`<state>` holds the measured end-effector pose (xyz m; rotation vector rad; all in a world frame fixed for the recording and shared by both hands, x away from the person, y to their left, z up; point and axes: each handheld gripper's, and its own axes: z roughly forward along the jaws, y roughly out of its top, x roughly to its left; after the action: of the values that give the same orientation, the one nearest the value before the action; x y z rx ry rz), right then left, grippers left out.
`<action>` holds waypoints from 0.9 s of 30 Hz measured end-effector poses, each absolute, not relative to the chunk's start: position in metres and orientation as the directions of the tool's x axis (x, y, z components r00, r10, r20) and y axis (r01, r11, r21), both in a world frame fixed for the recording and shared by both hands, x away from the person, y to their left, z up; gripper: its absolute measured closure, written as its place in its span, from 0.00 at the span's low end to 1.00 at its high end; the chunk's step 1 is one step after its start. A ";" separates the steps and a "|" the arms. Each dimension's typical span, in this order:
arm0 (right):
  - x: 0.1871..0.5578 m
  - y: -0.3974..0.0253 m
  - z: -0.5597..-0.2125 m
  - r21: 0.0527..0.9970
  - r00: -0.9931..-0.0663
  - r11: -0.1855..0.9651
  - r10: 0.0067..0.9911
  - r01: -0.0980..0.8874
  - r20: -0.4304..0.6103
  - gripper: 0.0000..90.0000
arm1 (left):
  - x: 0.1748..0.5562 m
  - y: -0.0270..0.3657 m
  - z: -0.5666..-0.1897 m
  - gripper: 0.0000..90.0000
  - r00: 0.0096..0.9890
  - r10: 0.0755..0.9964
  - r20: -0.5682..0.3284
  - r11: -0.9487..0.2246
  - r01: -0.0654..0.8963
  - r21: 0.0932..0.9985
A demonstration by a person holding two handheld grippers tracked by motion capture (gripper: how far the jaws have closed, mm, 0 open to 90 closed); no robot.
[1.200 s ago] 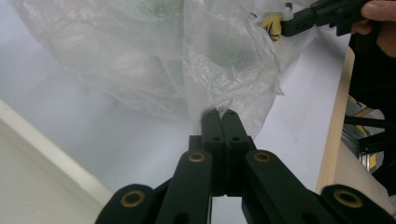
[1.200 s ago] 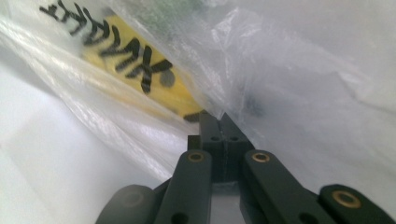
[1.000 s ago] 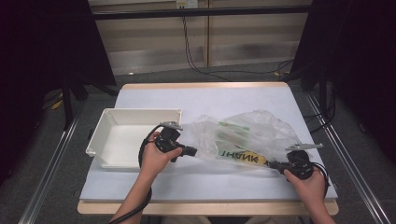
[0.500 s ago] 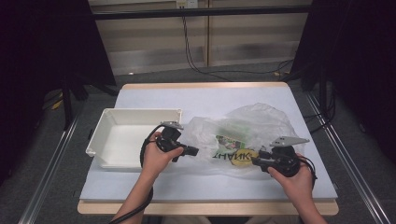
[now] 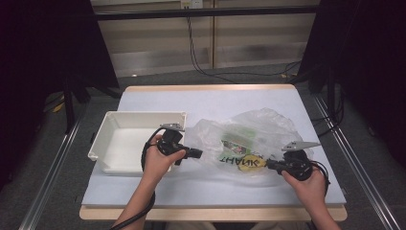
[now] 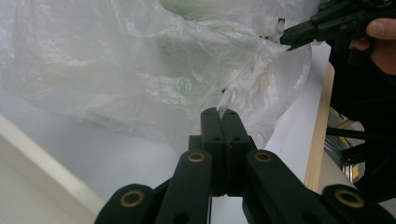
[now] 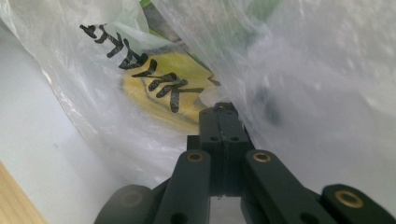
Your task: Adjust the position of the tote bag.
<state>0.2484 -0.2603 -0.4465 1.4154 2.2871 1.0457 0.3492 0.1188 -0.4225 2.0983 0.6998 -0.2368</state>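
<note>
A clear plastic bag (image 5: 249, 143) printed with black lettering lies crumpled at the middle of the table (image 5: 206, 103), holding a green package (image 5: 237, 139). The left gripper (image 5: 197, 154) pinches its left edge, jaws closed; the right gripper (image 5: 269, 164) clamps the near right edge. A white tray (image 5: 107, 136) sits left.

Left gripper (image 5: 197, 154): white tray (image 5: 115, 125) just behind it blocks that side, plastic bag (image 5: 261, 129) crowds its tip. Right gripper (image 5: 269, 164): bag ahead, bare table (image 5: 206, 103) open beyond and toward the near edge.
</note>
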 end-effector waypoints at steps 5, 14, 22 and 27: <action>0.245 -0.261 -0.446 0.695 -0.496 0.261 0.854 0.670 0.158 1.00 | 0.347 0.119 -0.414 0.83 0.831 0.390 -0.397 -0.449 0.548 0.706; 0.250 -0.264 -0.447 0.683 -0.488 0.268 0.860 0.680 0.149 1.00 | 0.348 0.116 -0.408 0.66 0.841 0.372 -0.392 -0.440 0.532 0.724; 0.249 -0.258 -0.443 0.707 -0.518 0.271 0.841 0.653 0.157 0.99 | 0.345 0.118 -0.402 0.77 0.850 0.370 -0.375 -0.448 0.517 0.730; 0.247 -0.253 -0.438 0.719 -0.520 0.274 0.842 0.639 0.141 0.88 | 0.342 0.117 -0.396 0.87 0.842 0.407 -0.355 -0.444 0.522 0.728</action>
<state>0.2471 -0.2529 -0.4383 1.3635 2.2788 1.0895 0.3422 0.1167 -0.3963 2.0949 0.6773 -0.1586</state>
